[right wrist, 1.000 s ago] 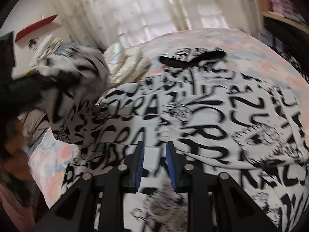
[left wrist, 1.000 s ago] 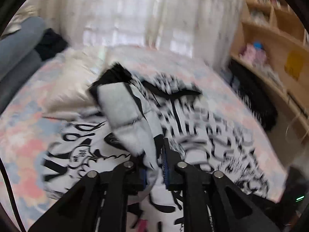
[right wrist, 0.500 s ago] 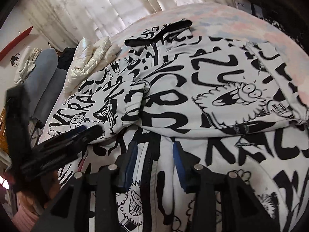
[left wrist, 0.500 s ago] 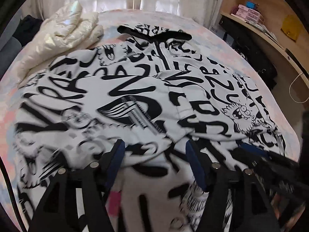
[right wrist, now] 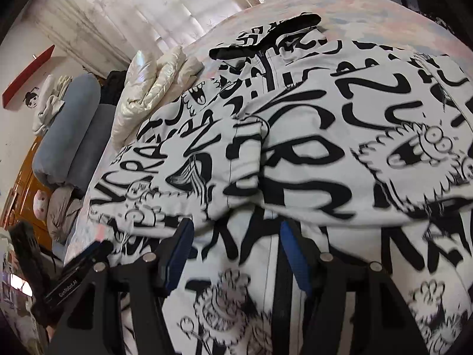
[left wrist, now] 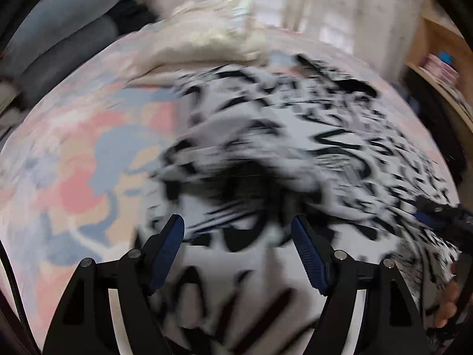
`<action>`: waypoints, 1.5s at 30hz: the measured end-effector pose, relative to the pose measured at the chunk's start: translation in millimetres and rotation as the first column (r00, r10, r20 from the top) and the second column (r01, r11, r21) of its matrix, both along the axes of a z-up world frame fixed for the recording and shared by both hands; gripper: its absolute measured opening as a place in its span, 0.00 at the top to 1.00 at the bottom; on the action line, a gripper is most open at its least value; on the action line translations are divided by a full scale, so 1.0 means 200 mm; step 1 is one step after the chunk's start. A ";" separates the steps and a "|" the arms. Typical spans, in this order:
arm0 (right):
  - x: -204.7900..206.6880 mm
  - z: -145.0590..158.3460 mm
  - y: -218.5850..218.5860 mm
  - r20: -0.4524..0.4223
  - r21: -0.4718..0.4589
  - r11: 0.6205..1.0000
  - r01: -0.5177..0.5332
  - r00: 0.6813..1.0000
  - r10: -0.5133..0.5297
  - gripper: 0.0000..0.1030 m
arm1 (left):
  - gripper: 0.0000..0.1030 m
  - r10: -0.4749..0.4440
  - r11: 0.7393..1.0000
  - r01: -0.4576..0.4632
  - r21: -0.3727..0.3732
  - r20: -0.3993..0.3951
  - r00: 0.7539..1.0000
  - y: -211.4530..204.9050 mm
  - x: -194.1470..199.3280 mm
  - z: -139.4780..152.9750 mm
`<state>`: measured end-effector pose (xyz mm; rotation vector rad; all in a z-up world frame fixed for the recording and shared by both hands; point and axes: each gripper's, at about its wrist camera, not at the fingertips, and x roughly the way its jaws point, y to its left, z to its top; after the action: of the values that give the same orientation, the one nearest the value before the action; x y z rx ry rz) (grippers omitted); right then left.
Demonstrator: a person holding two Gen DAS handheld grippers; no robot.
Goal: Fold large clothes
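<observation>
A large white jacket with black graffiti print lies spread on the bed, both sleeves folded across its front, black collar at the far end. It shows blurred in the left wrist view. My left gripper is open and empty, just above the jacket's near left part. My right gripper is open and empty over the jacket's lower middle. The left gripper's body shows at lower left in the right wrist view; the right gripper shows at the right edge of the left wrist view.
A cream puffer jacket lies at the bed's far left beside grey-blue bolsters. The bedsheet is pastel pink and blue. Wooden shelves stand to the right, curtains behind the bed.
The left gripper let go of the sleeve, opened and swung left over the jacket's left edge. The right gripper opened wider. Both sleeves now lie folded across the jacket.
</observation>
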<state>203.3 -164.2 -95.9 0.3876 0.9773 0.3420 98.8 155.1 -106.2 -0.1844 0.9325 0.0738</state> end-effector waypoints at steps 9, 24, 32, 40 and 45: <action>0.30 -0.04 0.04 -0.007 -0.081 0.996 0.045 0.999 -0.045 0.41 | 0.29 0.143 0.989 -0.145 -0.021 -0.062 0.988 0.20 0.17 -0.13; 0.35 0.24 0.32 0.263 -0.286 0.958 -0.016 0.960 0.095 0.82 | 0.29 0.235 0.970 -0.239 -0.052 -0.069 0.970 0.31 0.24 -0.20; 0.36 0.52 0.24 0.466 -0.316 0.936 0.154 0.885 0.012 0.80 | 0.29 0.211 0.976 -0.215 -0.045 -0.073 0.975 0.28 0.24 -0.21; 0.61 -0.01 0.10 0.075 -0.389 0.912 0.130 0.991 -0.109 0.71 | 0.29 0.112 0.993 -0.116 -0.033 -0.104 0.988 0.24 0.18 -0.17; 0.46 0.00 -0.08 0.047 -0.160 0.979 0.124 0.992 -0.118 0.42 | 0.29 0.035 0.999 -0.036 -0.014 -0.038 0.999 0.21 0.10 -0.04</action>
<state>295.3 -180.4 -96.3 0.2891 0.9337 0.1567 117.8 198.1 -114.6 -0.2139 0.9674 0.1037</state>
